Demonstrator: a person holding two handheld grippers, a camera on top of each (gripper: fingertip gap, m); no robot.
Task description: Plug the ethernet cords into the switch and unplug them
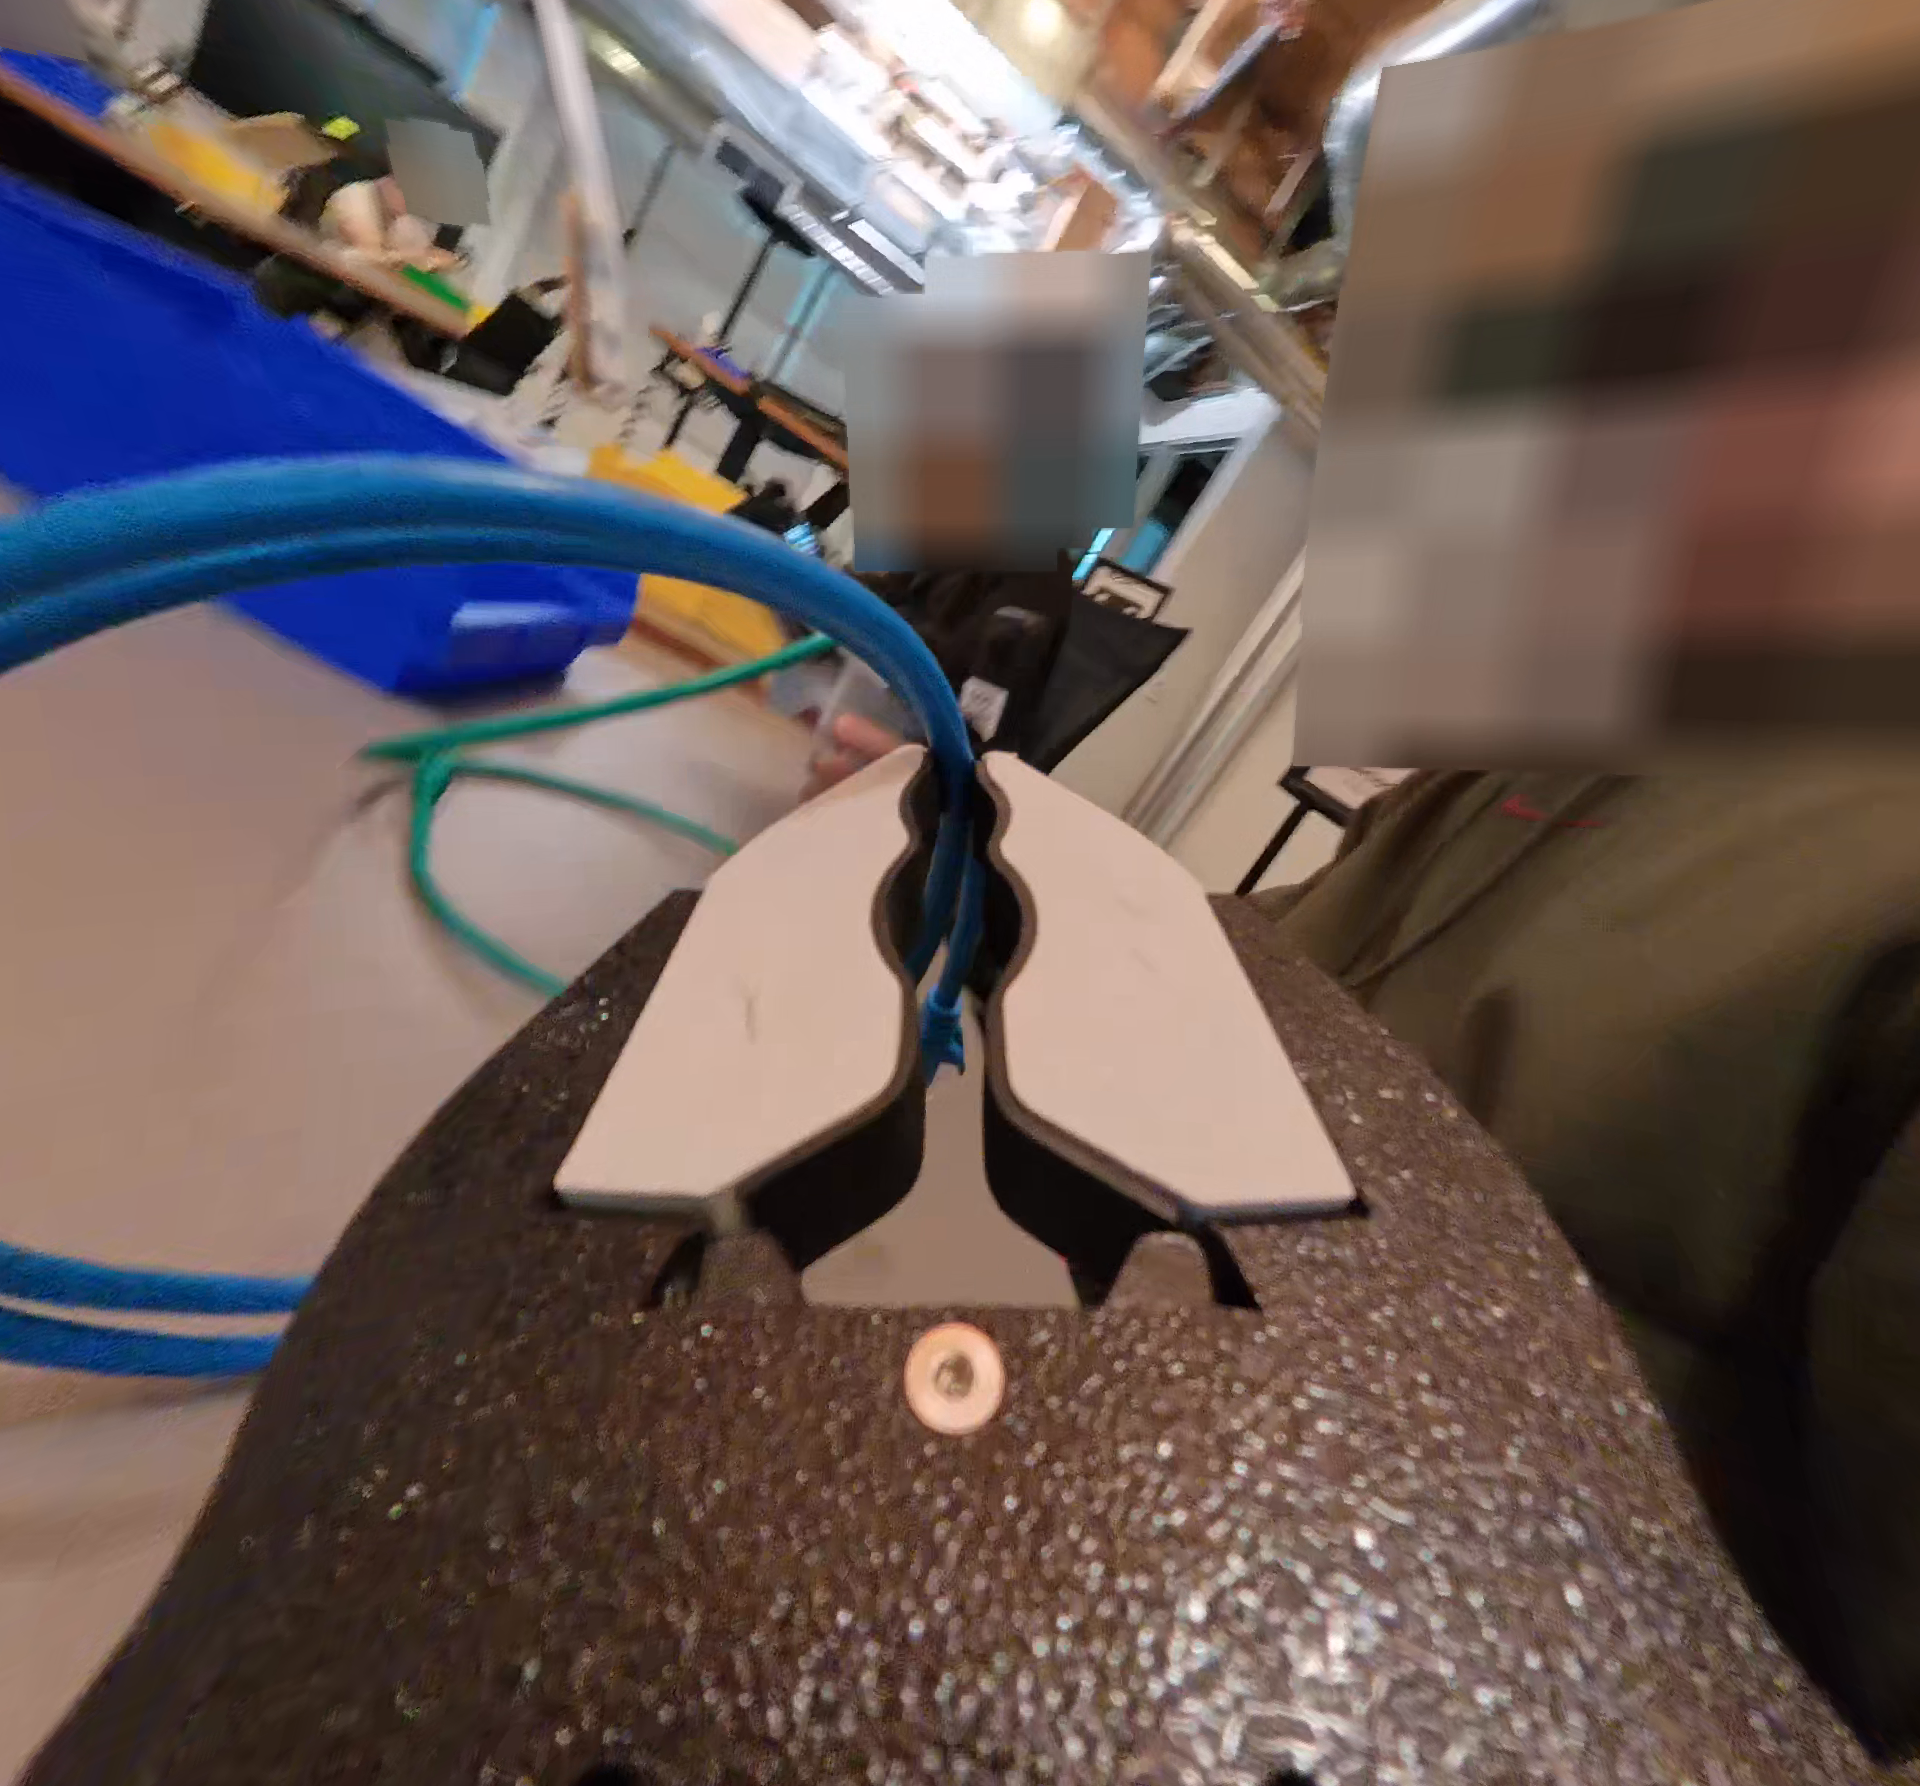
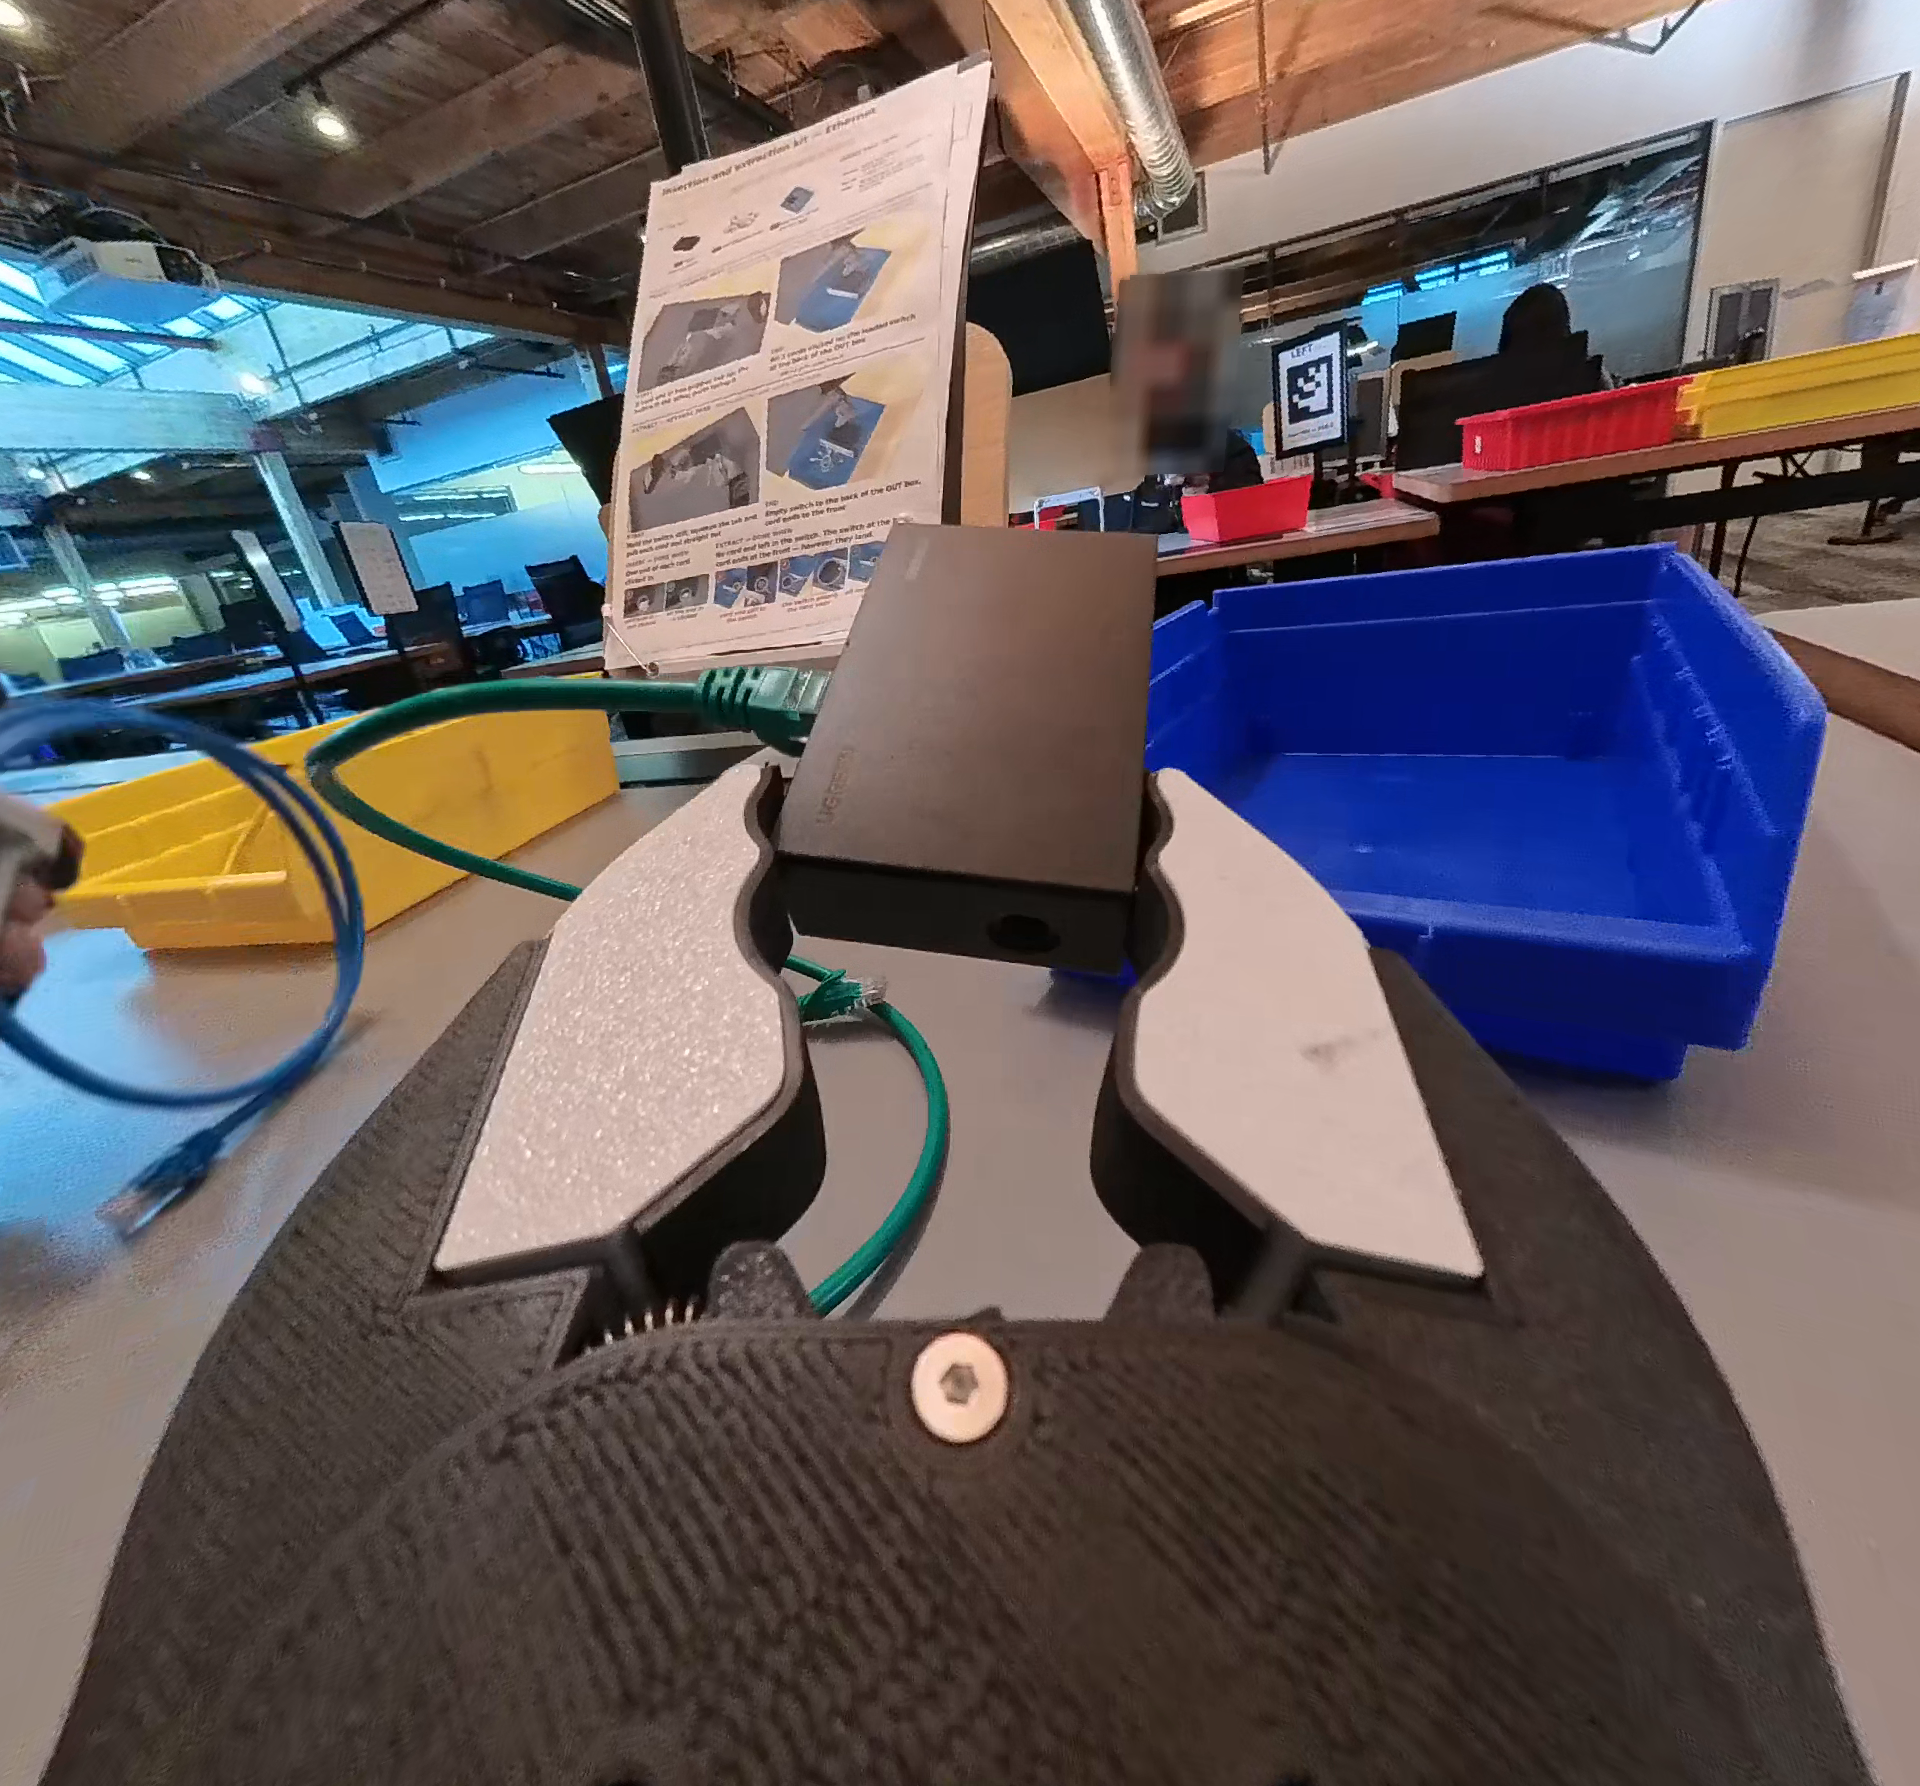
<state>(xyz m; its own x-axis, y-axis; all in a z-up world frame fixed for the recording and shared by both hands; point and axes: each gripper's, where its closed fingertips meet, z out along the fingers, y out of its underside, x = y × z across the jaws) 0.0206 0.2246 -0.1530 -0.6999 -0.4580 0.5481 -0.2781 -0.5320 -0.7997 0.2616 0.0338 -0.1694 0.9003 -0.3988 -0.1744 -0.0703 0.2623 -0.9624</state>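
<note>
My right gripper (image 2: 956,811) is shut on a black switch (image 2: 977,728) and holds it tilted above the table. A green ethernet cord (image 2: 520,697) is plugged into the switch's left side and loops down under it; its free plug (image 2: 847,993) lies on the table. My left gripper (image 1: 951,780) is shut on a blue ethernet cord (image 1: 520,515), which arches away to the left. A blue plug (image 1: 940,1040) hangs between the fingers. The blue cord (image 2: 332,915) and its other plug (image 2: 156,1191) show at the left of the right wrist view. The green cord (image 1: 468,863) shows in the left wrist view.
A blue bin (image 2: 1507,801) stands on the table to the right of the switch, also at the left in the left wrist view (image 1: 208,406). A yellow bin (image 2: 312,822) lies at the left. An instruction sheet (image 2: 790,386) stands behind. A person in an olive sleeve (image 1: 1558,1061) is close.
</note>
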